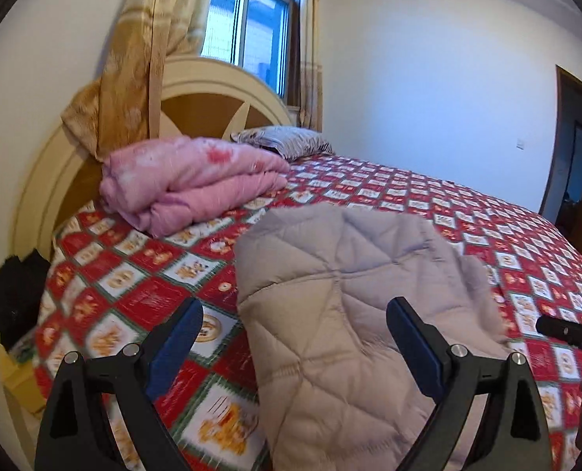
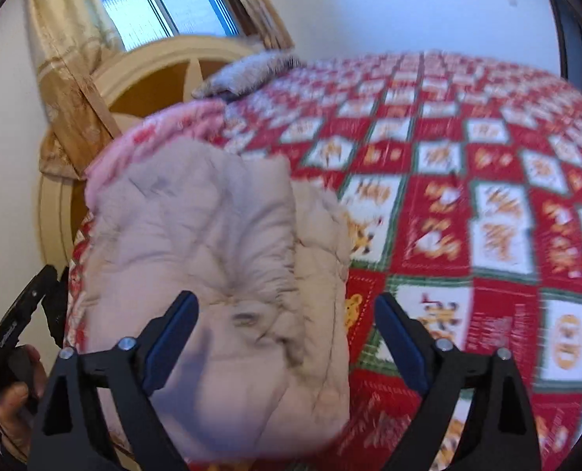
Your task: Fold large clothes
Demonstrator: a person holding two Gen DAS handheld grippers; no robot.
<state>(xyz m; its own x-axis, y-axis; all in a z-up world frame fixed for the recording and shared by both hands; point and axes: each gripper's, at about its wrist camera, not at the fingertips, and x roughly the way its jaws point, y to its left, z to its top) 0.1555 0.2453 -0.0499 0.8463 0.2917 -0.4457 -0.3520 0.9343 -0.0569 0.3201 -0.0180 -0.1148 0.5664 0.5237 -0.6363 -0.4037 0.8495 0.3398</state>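
bed with red patterned cover [image 1: 467, 212], folded beige quilted coat [image 1: 354, 282] lying near its edge, pink folded quilt [image 1: 189, 180] by the headboard [image 1: 208, 90], striped pillow [image 1: 287, 139] beyond

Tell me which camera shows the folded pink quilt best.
The left wrist view. There the folded pink quilt lies whole and fairly sharp on the red patterned bedspread, near the headboard. In the right wrist view only a blurred pink edge peeks out behind the beige padded coat.
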